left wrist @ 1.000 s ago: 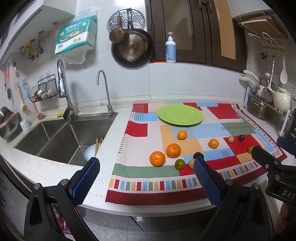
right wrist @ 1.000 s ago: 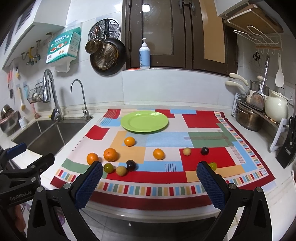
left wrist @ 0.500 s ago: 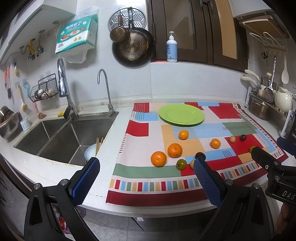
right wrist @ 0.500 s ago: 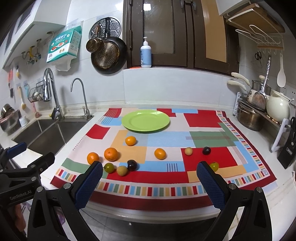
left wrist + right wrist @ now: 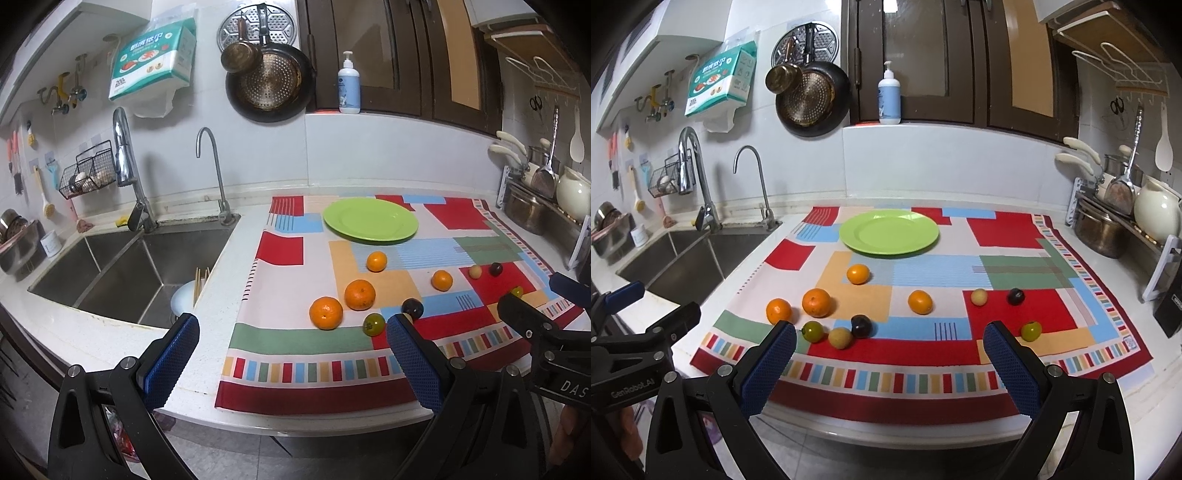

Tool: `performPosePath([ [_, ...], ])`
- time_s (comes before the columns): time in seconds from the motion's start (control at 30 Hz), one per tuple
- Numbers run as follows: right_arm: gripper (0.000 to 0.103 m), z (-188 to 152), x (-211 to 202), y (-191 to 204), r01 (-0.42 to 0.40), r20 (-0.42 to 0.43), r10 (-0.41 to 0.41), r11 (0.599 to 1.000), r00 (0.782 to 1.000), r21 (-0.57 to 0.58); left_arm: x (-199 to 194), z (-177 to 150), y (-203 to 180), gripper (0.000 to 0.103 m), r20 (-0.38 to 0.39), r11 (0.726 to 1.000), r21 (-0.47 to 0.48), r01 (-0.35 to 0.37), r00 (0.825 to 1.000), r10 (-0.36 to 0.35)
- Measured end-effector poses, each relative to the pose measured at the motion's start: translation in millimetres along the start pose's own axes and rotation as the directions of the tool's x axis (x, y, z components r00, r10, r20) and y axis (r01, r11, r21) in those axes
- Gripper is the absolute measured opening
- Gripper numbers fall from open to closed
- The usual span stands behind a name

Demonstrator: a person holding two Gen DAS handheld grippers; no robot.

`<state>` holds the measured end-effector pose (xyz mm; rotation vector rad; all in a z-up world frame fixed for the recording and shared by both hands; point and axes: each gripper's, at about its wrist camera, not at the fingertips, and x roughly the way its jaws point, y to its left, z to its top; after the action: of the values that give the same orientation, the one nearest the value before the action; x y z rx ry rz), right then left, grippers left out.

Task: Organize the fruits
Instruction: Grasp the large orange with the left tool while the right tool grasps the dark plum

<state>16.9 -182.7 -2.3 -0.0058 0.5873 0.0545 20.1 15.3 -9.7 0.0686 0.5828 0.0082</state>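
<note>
An empty green plate sits at the back of a colourful patterned cloth. Several oranges lie in front of it, among them one nearest the plate and one at the left. Small fruits lie nearer the front: a green one, a yellowish one, a dark plum, another green one. My right gripper hangs open before the counter edge, nothing in it. My left gripper is open too, over the counter's front left, beside the sink.
A steel double sink with two taps lies left of the cloth, a white bowl with chopsticks in it. Pots and a cream kettle stand on a rack at the right. Pans and a soap bottle are on the back wall.
Both views have shifted very slightly toward the counter. No fruit has moved and both grippers stay open.
</note>
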Motion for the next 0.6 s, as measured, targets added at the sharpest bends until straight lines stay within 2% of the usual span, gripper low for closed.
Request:
performPosePath([
  [0.2,0.102,-0.4,21.8,1.7,-0.032,-0.049,0.033,0.999,0.998,0.018,18.5,-0.8,-2.0,0.103,-0.026,1.000,0.026,0.009,1.000,-0.008],
  [0.6,0.087,-5.2,81.3,3.2,-0.070,-0.166,0.085,0.993,0.982,0.094,73.5,-2.2,-3.8,0.092,-0.106,0.997,0.067,0.046,0.994,-0.039],
])
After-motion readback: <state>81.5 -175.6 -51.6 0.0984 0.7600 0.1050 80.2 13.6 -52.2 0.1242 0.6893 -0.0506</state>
